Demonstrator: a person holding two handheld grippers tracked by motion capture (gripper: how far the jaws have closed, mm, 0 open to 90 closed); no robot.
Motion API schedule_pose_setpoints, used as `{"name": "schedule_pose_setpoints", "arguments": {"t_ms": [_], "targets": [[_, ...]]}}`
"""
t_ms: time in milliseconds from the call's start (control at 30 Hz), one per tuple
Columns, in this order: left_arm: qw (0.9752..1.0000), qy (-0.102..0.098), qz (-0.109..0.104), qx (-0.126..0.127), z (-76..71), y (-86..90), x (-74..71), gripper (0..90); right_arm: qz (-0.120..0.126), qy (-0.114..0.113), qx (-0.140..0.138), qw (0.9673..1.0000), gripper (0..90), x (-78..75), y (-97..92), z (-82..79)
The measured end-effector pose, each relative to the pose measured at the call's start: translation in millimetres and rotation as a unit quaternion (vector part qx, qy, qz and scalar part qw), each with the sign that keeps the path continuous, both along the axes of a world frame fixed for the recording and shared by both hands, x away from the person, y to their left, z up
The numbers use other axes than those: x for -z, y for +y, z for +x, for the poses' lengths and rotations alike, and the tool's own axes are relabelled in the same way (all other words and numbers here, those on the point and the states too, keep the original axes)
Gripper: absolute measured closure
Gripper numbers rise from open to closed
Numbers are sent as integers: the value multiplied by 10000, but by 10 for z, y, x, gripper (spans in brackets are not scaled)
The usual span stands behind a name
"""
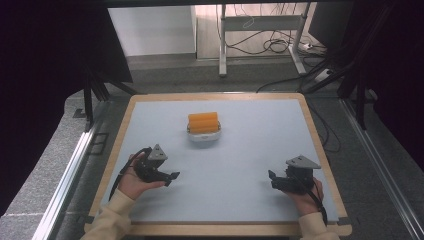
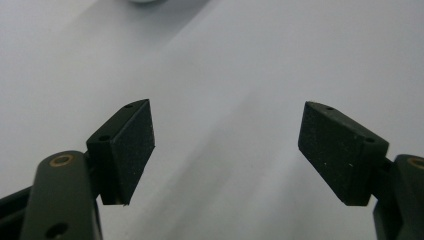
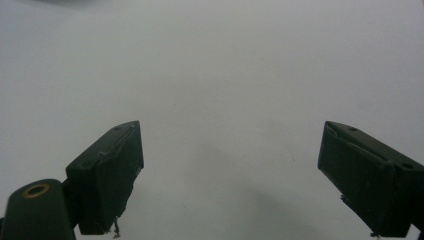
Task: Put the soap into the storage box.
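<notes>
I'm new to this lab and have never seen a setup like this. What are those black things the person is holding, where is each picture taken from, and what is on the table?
A person sits at a table and holds a hand-operated gripper in each hand. The high view looks down from above: the left gripper and the right gripper rest near the front edge, far apart. The other two pictures come from small cameras riding on the grippers, looking along their black jaws: the left gripper and the right gripper both stand wide open and hold nothing. In the middle of the table sits a white bowl with an orange block lying across its top.

Pale blue table (image 1: 240,150), wood-edged; white dish (image 1: 204,137), perhaps bowl, near centre.
</notes>
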State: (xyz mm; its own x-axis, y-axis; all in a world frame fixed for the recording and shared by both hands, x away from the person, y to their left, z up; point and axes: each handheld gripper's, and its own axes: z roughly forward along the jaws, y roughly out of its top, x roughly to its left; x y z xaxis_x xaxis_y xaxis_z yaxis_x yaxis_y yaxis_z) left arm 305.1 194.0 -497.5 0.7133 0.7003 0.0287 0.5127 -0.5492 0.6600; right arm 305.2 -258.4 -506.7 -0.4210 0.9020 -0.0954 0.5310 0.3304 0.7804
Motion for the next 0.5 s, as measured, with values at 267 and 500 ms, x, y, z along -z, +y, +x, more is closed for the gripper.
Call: {"name": "schedule_pose_setpoints", "arguments": {"t_ms": [267, 500], "targets": [[9998, -149, -107, -14, -18, -5, -42, 222, -19, 12, 2, 10000, 116, 15, -12, 11], [9998, -156, -92, 57, -7, -24, -38, 215, -74, 51, -24, 10000, 116, 36, 2, 32]]}}
